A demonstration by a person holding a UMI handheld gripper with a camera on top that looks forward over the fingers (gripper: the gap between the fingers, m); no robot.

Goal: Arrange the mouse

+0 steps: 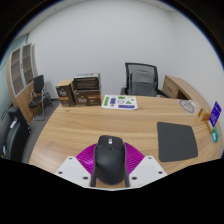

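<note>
A black computer mouse [110,160] sits between my gripper's two fingers, and both magenta pads [91,157] press on its sides. My gripper [110,166] is shut on the mouse and holds it above the wooden table [95,125]. A dark grey mouse mat [177,142] lies on the table ahead and to the right of the fingers.
A white and green box [120,102] lies at the table's far side. Cardboard boxes [80,92] stand at the far left. A black office chair [142,78] stands beyond the table, another chair [40,95] at the left. A blue item [215,112] stands at the right edge.
</note>
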